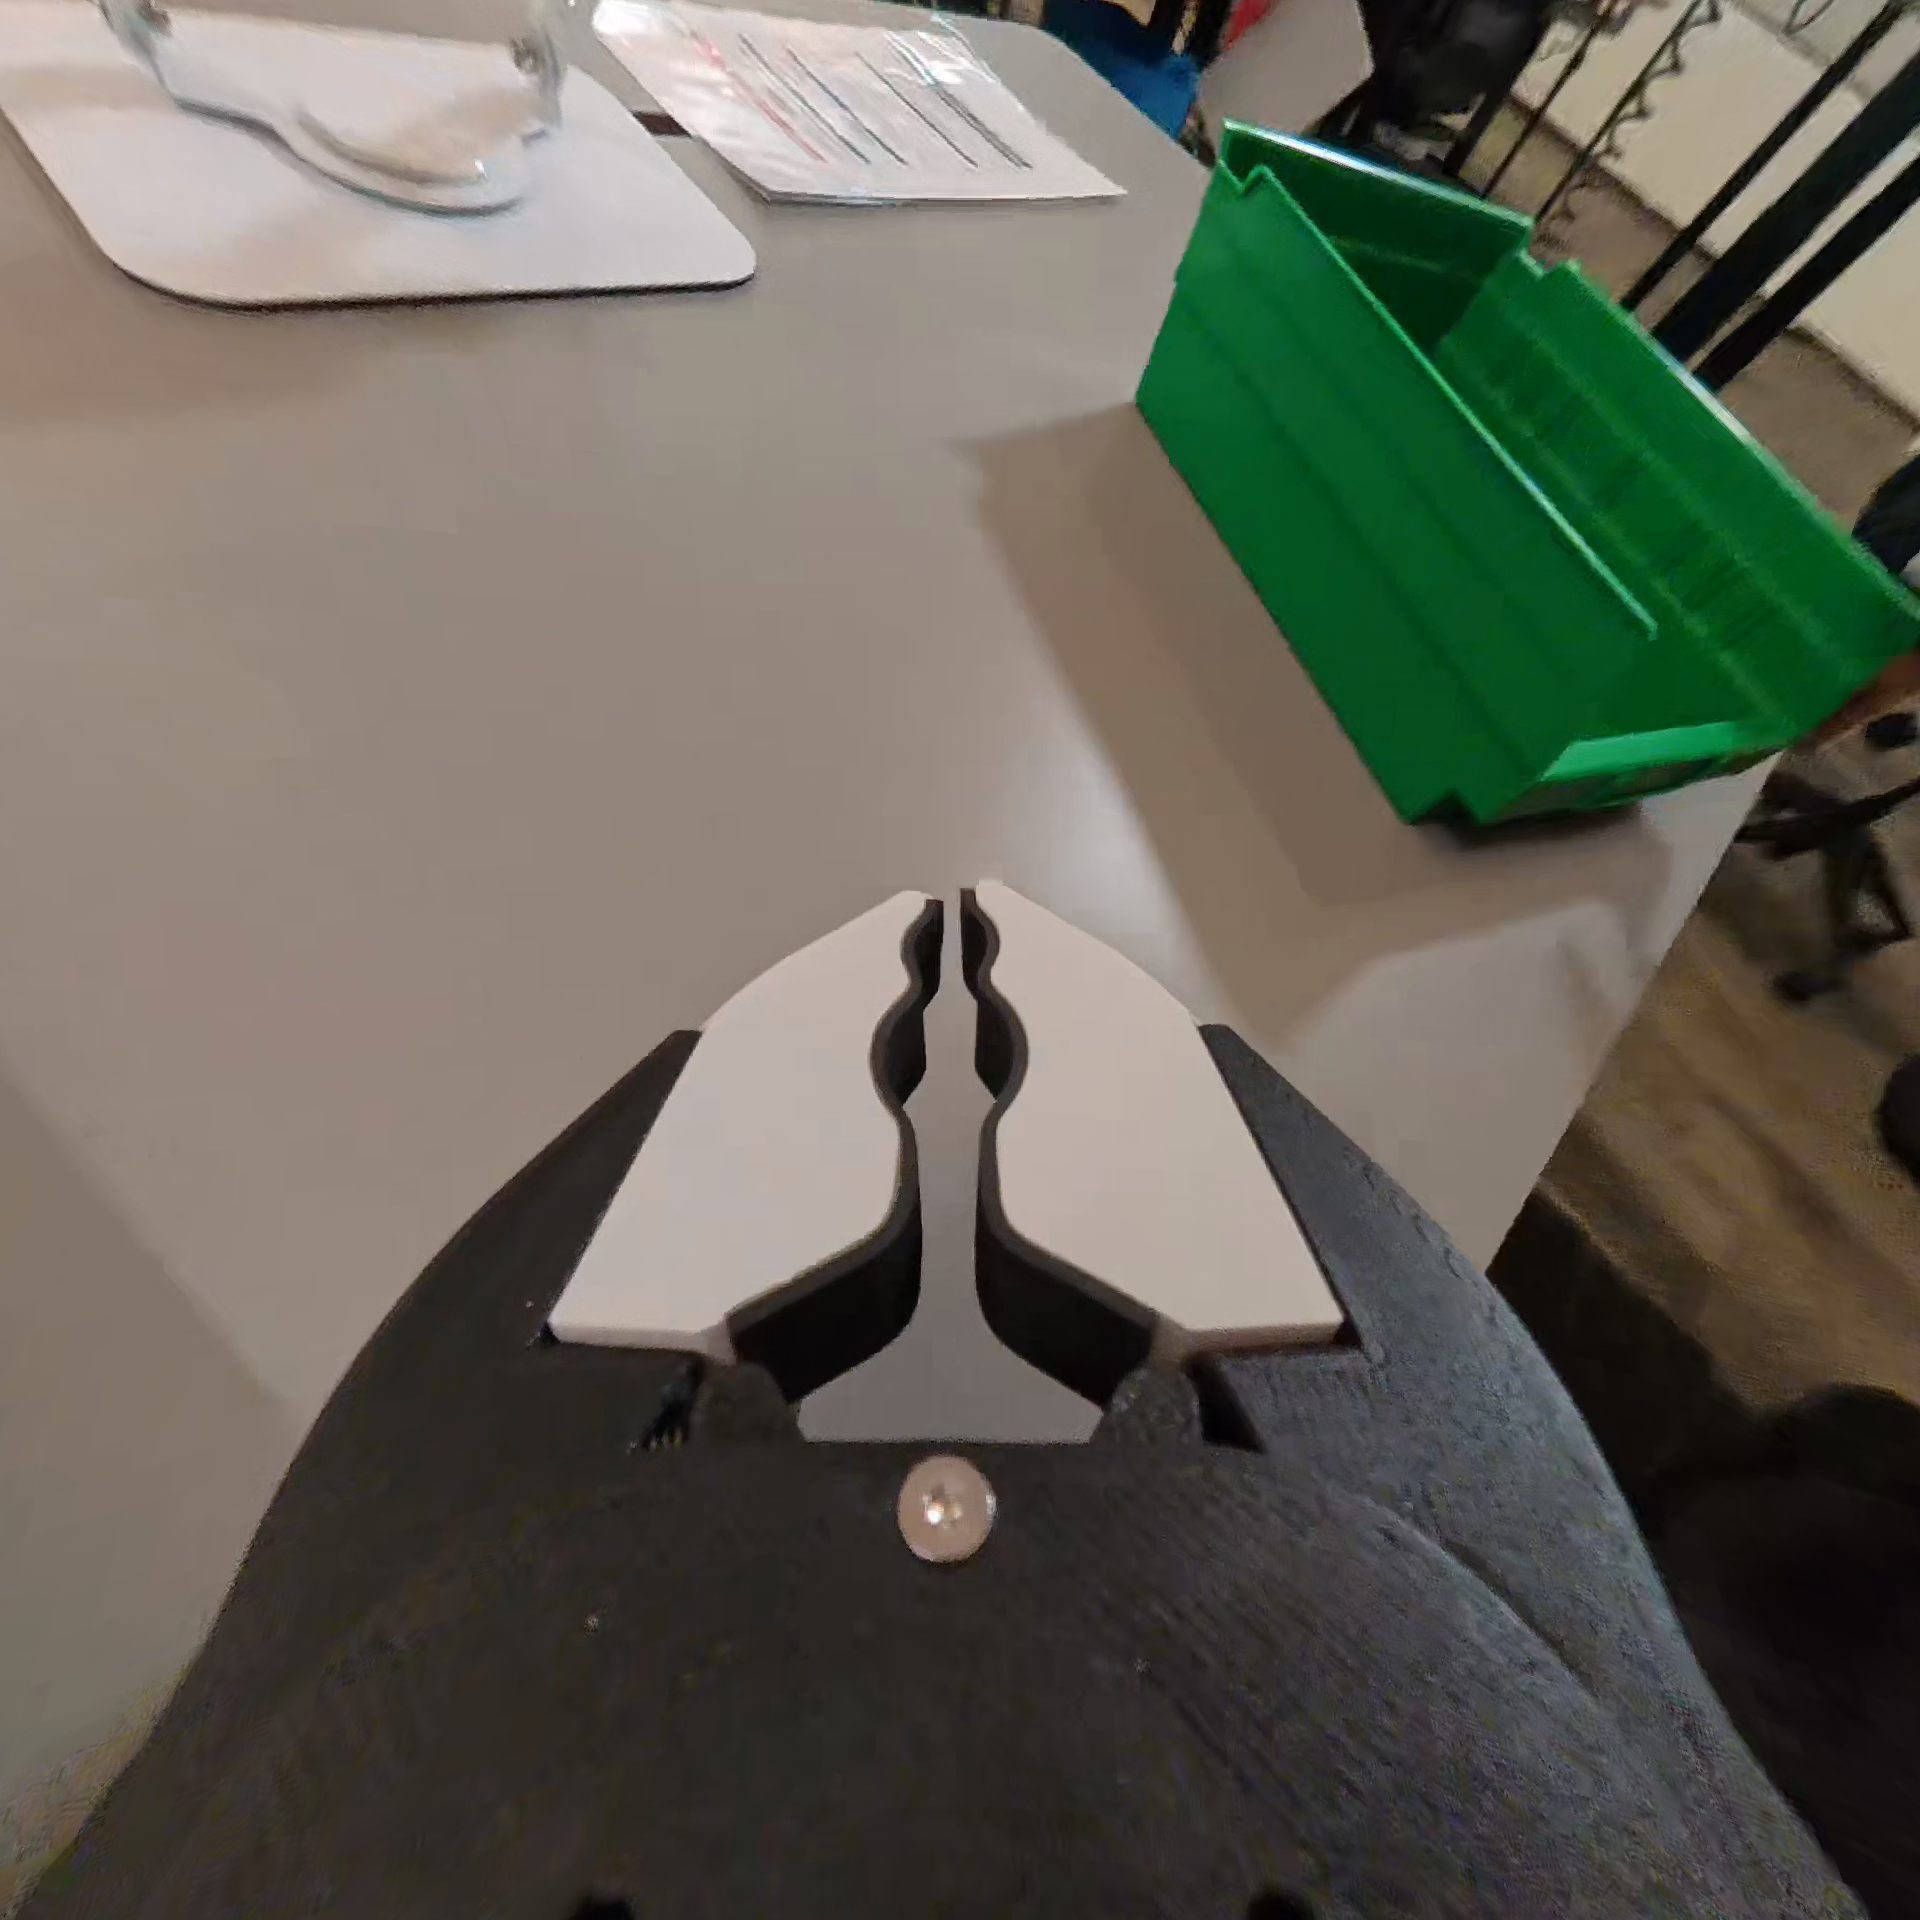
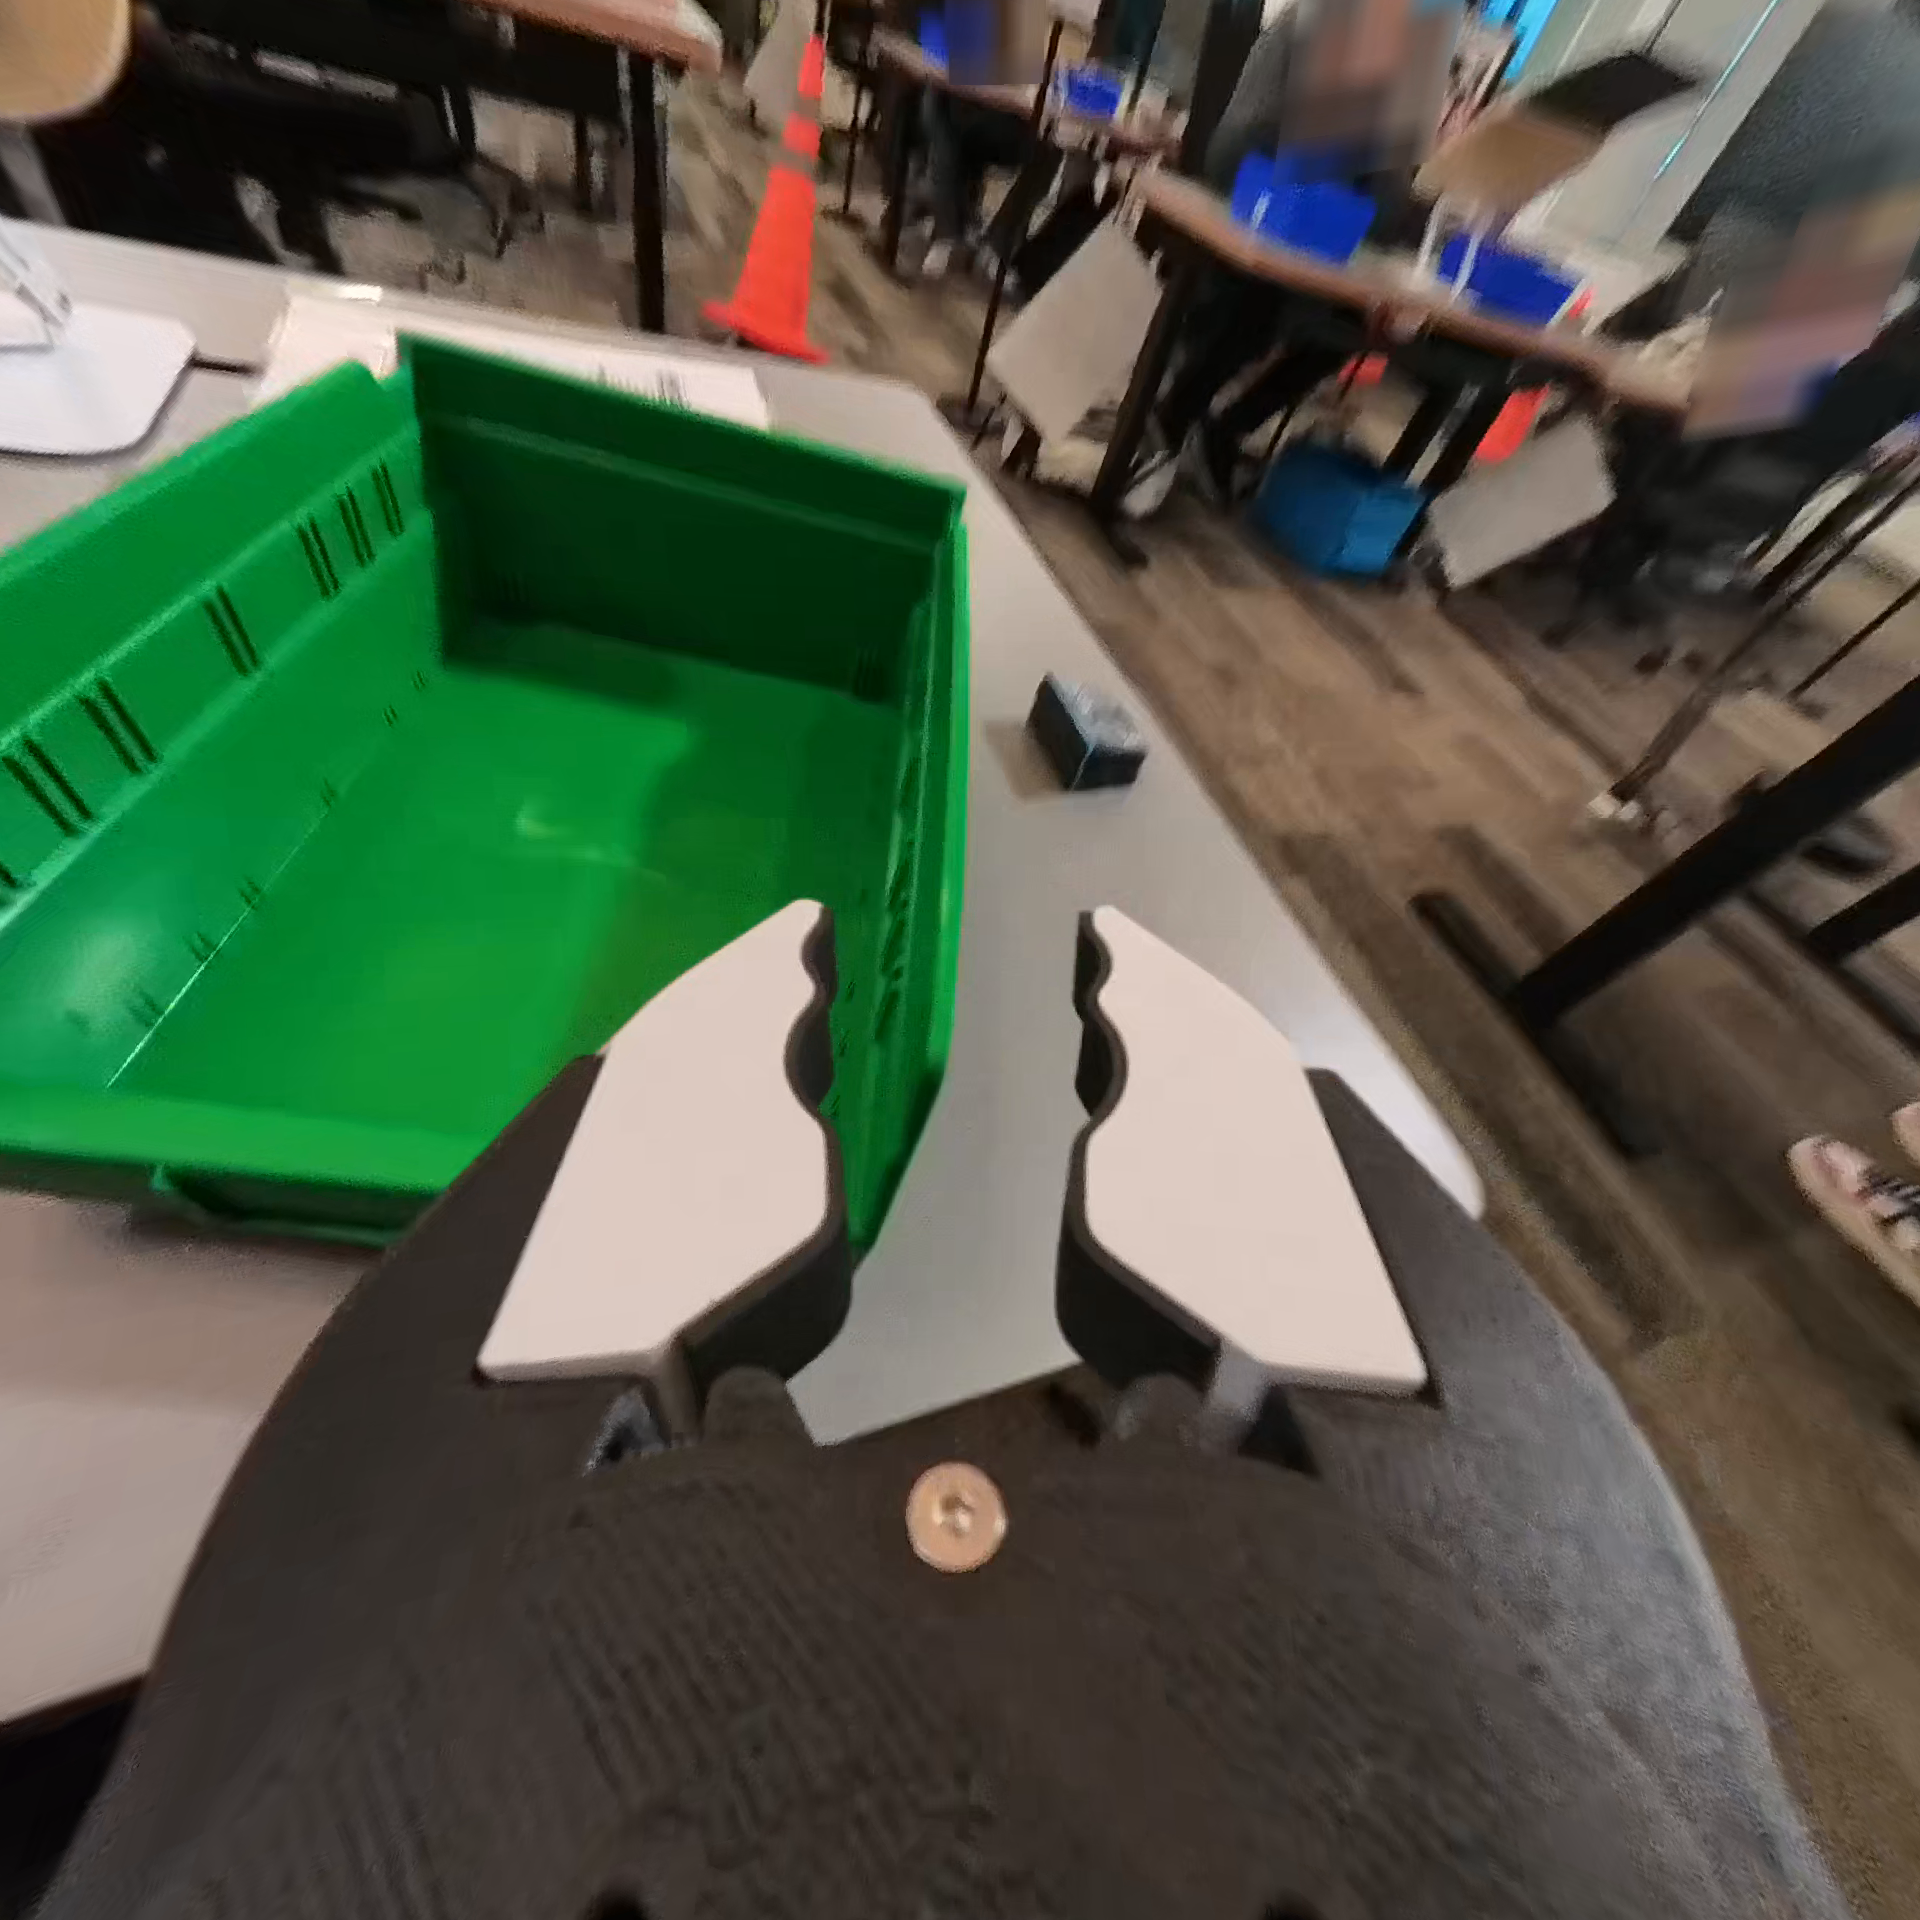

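My left gripper (image 1: pixel 951 899) hovers over the bare grey table (image 1: pixel 520 623). Its fingertips are closed to a thin slit with nothing between them. A green plastic bin (image 1: pixel 1455 499) stands to its right near the table's edge. My right gripper (image 2: pixel 956 920) is open and empty. It hangs above the right wall of the same green bin (image 2: pixel 675 540), with the left finger (image 2: pixel 727 1091) over the bin's inside and the right finger (image 2: pixel 1195 1091) over the table. A small dark block (image 2: pixel 1086 732) lies on the table just right of the bin, ahead of the right gripper.
A clear glass vessel (image 1: pixel 364 94) stands on a white mat (image 1: pixel 416 239) at the far left. A printed sheet (image 1: pixel 862 104) lies beside it. The table's edge runs close to the right of the bin. Beyond it are an orange cone (image 2: pixel 779 239), other tables and blue bins.
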`<action>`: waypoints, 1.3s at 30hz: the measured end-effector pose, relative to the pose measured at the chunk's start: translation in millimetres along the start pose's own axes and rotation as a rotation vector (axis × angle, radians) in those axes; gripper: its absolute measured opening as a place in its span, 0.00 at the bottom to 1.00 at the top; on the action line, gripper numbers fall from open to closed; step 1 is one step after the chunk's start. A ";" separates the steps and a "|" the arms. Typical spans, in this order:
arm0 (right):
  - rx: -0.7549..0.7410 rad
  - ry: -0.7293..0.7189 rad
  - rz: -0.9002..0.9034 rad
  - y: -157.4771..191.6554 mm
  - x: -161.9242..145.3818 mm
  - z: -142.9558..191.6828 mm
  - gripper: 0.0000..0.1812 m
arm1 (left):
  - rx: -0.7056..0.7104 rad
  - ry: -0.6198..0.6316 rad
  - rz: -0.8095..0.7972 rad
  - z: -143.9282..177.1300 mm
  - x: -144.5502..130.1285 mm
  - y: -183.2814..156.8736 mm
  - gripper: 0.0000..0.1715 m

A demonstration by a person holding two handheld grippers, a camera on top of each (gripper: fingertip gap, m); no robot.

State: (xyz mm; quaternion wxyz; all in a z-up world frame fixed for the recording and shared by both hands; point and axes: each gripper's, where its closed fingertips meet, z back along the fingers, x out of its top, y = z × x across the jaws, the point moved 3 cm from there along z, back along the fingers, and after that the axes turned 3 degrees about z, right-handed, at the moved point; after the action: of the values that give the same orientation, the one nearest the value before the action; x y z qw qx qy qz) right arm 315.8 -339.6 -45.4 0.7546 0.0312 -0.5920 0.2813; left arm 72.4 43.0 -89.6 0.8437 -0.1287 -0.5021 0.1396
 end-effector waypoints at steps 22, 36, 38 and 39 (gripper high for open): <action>0.293 0.146 -0.063 -44.1 -44.2 -94.2 0.02 | -0.076 0.048 0.045 -11.1 -10.0 -2.9 0.05; 0.388 0.145 -0.066 -69.5 -39.6 -130.1 0.03 | -0.062 0.056 0.054 -15.2 -12.7 0.6 0.05; 0.317 0.125 -0.048 -74.8 -32.7 -126.8 0.08 | -0.061 0.059 0.052 -15.9 -13.0 0.7 0.05; 0.286 0.098 -0.028 -78.2 -25.3 -122.2 0.10 | -0.062 0.061 0.050 -16.0 -13.3 0.4 0.05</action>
State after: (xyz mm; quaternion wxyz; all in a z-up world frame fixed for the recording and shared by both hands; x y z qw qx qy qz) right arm 455.4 -368.6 -82.4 0.7741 0.1330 -0.5079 0.3536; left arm 80.5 37.3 -108.0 0.8506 -0.1715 -0.4767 0.1409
